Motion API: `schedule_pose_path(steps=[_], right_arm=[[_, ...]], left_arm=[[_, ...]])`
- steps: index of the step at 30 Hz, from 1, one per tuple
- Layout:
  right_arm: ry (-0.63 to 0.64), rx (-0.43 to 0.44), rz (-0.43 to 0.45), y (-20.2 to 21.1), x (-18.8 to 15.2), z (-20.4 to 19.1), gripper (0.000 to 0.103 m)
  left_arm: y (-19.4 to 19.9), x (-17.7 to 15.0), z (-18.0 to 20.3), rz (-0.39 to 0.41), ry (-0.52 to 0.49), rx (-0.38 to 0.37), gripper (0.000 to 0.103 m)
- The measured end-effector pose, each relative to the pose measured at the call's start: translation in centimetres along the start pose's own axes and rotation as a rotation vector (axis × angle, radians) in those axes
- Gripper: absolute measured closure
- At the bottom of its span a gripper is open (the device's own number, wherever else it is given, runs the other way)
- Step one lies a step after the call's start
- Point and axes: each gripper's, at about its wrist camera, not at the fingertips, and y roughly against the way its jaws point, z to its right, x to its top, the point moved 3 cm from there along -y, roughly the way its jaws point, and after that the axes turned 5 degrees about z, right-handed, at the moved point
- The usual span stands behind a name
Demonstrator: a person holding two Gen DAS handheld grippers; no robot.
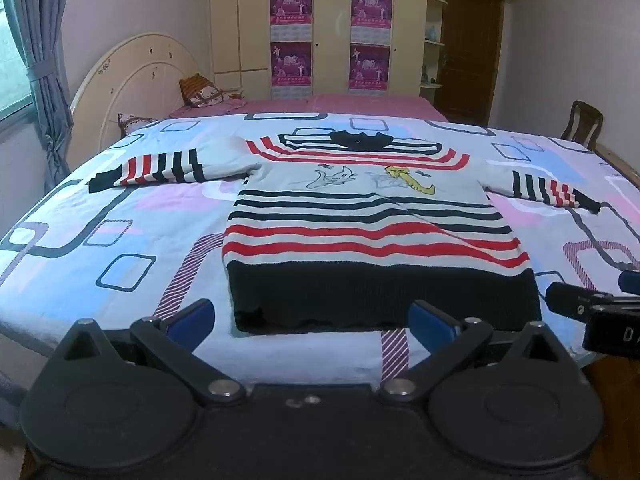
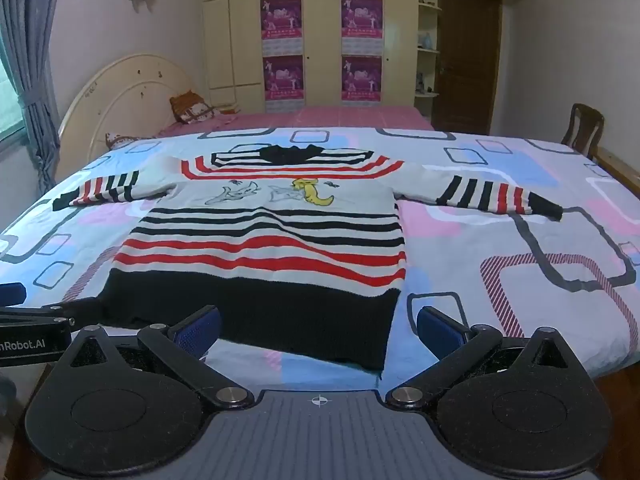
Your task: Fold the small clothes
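A small striped sweater point(image 1: 360, 220) lies flat and face up on the patterned bedsheet point(image 1: 120, 240), sleeves spread to both sides, black hem nearest me. It also shows in the right wrist view point(image 2: 272, 240). My left gripper point(image 1: 310, 320) is open and empty, just short of the hem's left part. My right gripper point(image 2: 318, 326) is open and empty in front of the hem's right corner. The right gripper also shows at the right edge of the left wrist view point(image 1: 592, 304). The left gripper shows at the left edge of the right wrist view point(image 2: 24, 320).
The sheet point(image 2: 520, 280) covers a raised surface with its front edge close to me. A pink bed point(image 1: 340, 104) with a white headboard point(image 1: 132, 76) lies behind. A wooden chair point(image 1: 582, 122) stands at the far right. Wardrobes point(image 1: 332, 20) and a door point(image 1: 468, 52) line the back wall.
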Motion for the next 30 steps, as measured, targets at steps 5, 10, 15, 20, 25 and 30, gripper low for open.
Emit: schedule_pose_path(steps=[5, 10, 15, 20, 25, 30], right_arm=[[0.004, -0.003, 0.0, -0.02, -0.22, -0.48, 0.0], [0.003, -0.003, 0.003, 0.0, -0.19, -0.5, 0.0], [0.002, -0.002, 0.004, 0.07, -0.04, -0.56, 0.0], [0.001, -0.003, 0.005, 0.04, 0.01, -0.54, 0.0], [0.001, -0.002, 0.005, 0.14, 0.06, -0.54, 0.0], [-0.002, -0.001, 0.006, 0.1, 0.21, -0.15, 0.0]], left_arm=[[-0.08, -0.23, -0.1, -0.005, 0.003, 0.005, 0.0], [0.09, -0.18, -0.01, -0.002, 0.001, 0.006, 0.0], [0.13, -0.11, -0.04, 0.001, 0.001, 0.007, 0.0], [0.2, -0.1, -0.04, 0.001, 0.001, 0.007, 0.0], [0.2, -0.11, -0.04, 0.002, 0.001, 0.007, 0.0], [0.23, -0.07, 0.0, 0.002, 0.002, 0.006, 0.0]])
